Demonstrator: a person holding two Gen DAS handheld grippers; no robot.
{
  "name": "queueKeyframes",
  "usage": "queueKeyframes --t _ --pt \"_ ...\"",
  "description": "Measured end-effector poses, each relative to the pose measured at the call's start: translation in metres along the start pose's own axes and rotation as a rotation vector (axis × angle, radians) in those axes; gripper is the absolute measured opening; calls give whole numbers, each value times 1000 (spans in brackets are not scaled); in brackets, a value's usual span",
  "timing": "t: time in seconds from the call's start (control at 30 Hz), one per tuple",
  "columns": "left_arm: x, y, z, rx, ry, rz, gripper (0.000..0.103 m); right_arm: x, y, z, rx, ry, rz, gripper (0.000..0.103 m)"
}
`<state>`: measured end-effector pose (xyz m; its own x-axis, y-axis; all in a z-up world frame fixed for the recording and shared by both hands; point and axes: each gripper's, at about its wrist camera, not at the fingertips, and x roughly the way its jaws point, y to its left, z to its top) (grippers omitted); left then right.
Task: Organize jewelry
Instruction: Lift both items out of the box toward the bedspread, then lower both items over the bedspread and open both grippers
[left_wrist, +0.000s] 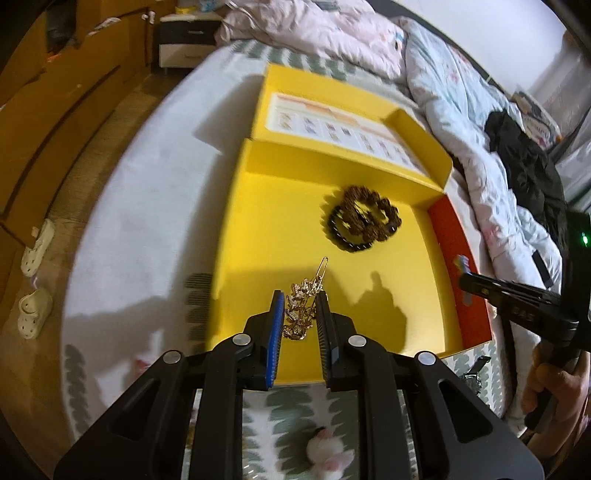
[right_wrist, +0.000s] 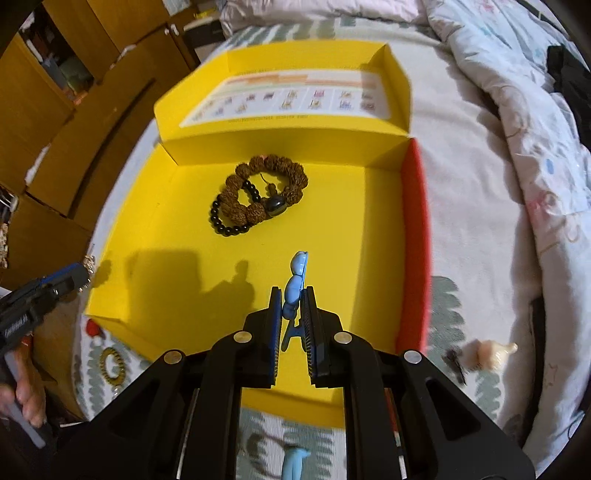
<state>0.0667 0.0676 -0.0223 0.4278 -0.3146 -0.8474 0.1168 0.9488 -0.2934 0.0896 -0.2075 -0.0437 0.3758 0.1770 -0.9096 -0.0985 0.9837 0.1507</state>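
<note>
Left gripper (left_wrist: 300, 308) fingers clenched on light, delicate gold rhinestone hair clip (left_wrist: 303, 306), right gripper (right_wrist: 293, 304) on stiff blue plastic hair clip (right_wrist: 294, 286), both above open yellow cardboard box (right_wrist: 155, 229), best gripped mid-body.

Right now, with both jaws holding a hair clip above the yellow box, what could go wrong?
1. The gold hair clip sticks out past the left gripper; it may slip.
2. The blue hair clip, in the right gripper, may drop onto the bead bracelets and tangle.

Bright overhead light casts hard shadows onto the yellow box (right_wrist: 184, 266); fisheye edges bend, darken and blur.
</note>
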Motion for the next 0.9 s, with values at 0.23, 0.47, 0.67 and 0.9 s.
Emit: queueKeyframes --t 0.23,0.47,0.67,0.9 --pt "-28 44 -5 -72 -43 31 18 -37 -35 -29 47 -30 -18 12" --pt "-13 75 -10 -115 -9 82 18 -67 -81 -72 125 -44 -38 12" --pt "14 89 -8 -134 43 129 18 -66 -115 -108 178 -4 -80 12" --pt "34 97 -6 -129 65 191 18 -53 -152 -137 240 53 -121 12"
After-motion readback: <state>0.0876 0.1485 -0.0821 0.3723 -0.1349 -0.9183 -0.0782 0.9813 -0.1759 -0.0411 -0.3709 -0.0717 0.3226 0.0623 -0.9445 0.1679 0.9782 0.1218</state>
